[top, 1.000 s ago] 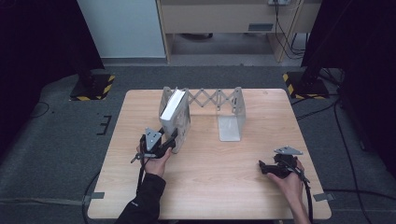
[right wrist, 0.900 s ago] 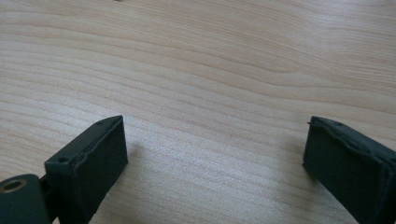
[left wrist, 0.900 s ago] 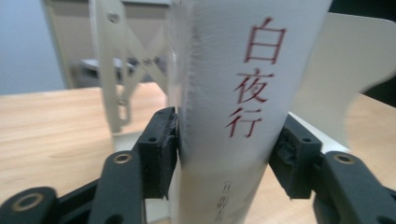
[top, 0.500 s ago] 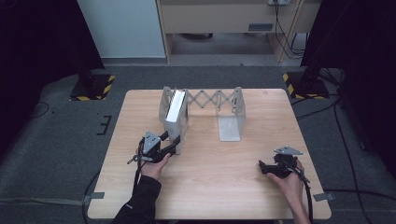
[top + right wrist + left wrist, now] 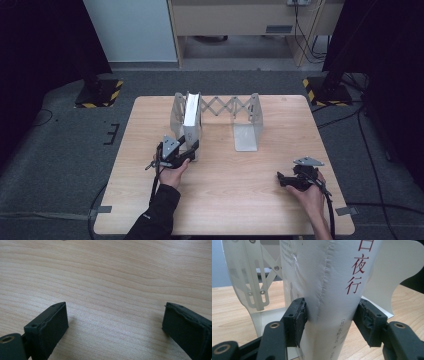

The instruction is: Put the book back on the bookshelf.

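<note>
1. Book (image 5: 329, 290) stands upright in the left bay of the rack (image 5: 176, 114) at the table's (image 5: 250, 200) far side.
2. Left claw (image 5: 329, 322) straddles the spine low down; its left pad touches the cover, while the right pad appears just off it (contact cannot be confirmed).
3. Right claw (image 5: 115, 325) rests spread wide on bare wood, empty.
4. Recommended: square both pads on the covers before any pull, keeping the book vertical between the rack plates.

White book (image 5: 329, 285) with red characters, pale metal rack (image 5: 247, 127), light wood-grain table (image 5: 240, 200).
</note>
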A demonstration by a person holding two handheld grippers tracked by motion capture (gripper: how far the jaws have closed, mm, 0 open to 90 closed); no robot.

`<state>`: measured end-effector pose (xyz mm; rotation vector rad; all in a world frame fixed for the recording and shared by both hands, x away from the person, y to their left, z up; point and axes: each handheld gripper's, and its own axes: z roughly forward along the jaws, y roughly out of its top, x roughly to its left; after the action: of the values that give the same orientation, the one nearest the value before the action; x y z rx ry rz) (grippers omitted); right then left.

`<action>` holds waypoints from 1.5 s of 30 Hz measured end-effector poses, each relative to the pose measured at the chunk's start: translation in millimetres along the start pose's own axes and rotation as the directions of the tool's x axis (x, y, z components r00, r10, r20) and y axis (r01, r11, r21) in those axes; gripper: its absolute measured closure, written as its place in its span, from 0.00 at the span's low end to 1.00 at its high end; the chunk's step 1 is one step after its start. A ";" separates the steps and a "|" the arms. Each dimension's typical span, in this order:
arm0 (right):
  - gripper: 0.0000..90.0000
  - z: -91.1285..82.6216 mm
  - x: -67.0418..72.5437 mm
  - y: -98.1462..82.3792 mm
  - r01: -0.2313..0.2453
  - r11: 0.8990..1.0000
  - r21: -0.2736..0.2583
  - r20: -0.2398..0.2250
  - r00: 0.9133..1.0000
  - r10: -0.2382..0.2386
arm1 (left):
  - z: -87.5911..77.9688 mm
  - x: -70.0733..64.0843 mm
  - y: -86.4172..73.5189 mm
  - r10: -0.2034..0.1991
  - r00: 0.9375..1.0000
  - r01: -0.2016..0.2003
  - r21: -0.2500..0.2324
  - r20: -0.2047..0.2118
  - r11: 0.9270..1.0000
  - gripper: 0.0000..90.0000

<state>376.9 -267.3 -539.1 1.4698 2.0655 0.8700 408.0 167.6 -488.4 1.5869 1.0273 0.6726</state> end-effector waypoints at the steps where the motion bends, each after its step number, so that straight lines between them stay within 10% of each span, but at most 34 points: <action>1: 0.07 0.0 0.0 0.0 0.000 1.000 0.000 0.000 1.000 0.000 | 1.9 0.2 -0.1 -0.005 1.000 0.005 -0.005 -0.003 1.000 0.48; 29: 0.07 0.0 0.0 0.0 0.000 1.000 0.000 0.000 1.000 0.000 | 32.4 12.8 10.1 -0.045 0.999 0.045 0.014 -0.008 0.999 0.46; 45: 0.07 0.0 -0.1 0.0 -0.001 1.000 0.000 -0.001 1.000 0.001 | -19.7 21.5 0.3 -0.081 0.996 0.073 0.176 0.035 0.982 0.32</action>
<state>376.9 -267.3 -539.1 1.4703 2.0657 0.8708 401.6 195.8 -484.9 1.6951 1.1355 0.5058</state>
